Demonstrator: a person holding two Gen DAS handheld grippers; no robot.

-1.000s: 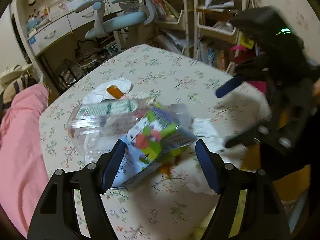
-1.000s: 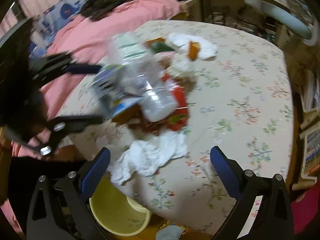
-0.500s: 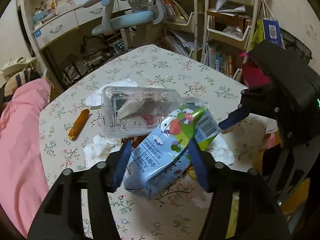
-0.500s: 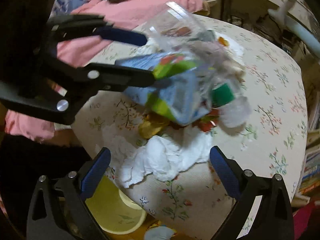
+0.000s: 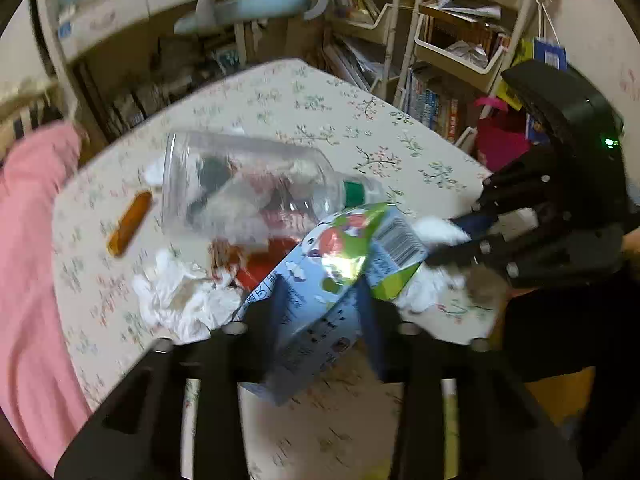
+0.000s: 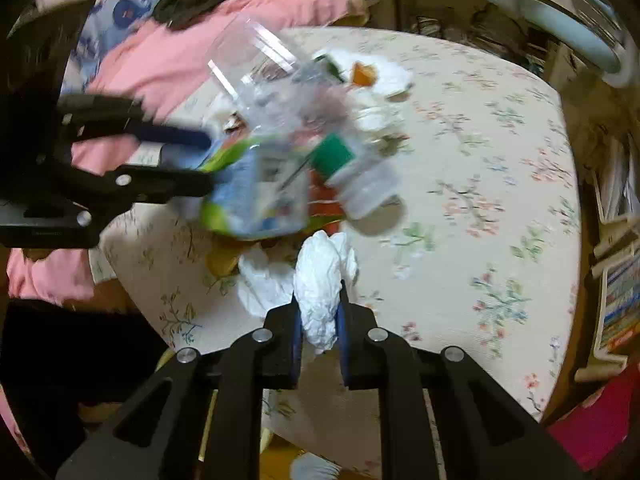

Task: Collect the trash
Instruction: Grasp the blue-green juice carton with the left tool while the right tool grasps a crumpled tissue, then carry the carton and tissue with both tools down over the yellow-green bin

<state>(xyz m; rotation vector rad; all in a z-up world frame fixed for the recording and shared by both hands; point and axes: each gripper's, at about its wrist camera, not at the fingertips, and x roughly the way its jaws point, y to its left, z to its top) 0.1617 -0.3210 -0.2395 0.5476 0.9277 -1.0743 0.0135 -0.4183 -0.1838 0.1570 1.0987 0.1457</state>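
On the floral table (image 5: 320,120) lies a heap of trash. My left gripper (image 5: 320,286) is closing, its blue pads pressing both sides of a blue and green drink carton (image 5: 344,240). A clear plastic bottle (image 5: 248,188) with a green cap leans over the carton, blurred. Under it are a red wrapper (image 5: 260,264) and white tissues (image 5: 180,300); an orange wrapper (image 5: 130,224) lies apart to the left. My right gripper (image 6: 318,312) is closing too, with a crumpled white tissue (image 6: 320,280) pinched between its pads. The right wrist view also has the carton (image 6: 256,200).
Pink bedding (image 5: 28,280) borders the table's left side. Shelves with books and papers (image 5: 452,52) and a pale blue office chair (image 5: 248,4) stand behind the table. Another white tissue with an orange scrap (image 6: 384,76) lies at the far end. The table's near edge runs just under both grippers.
Both grippers have gone from wide apart to closed: the left on the carton, the right on the white tissue. The bottle has shifted and tipped over the carton.
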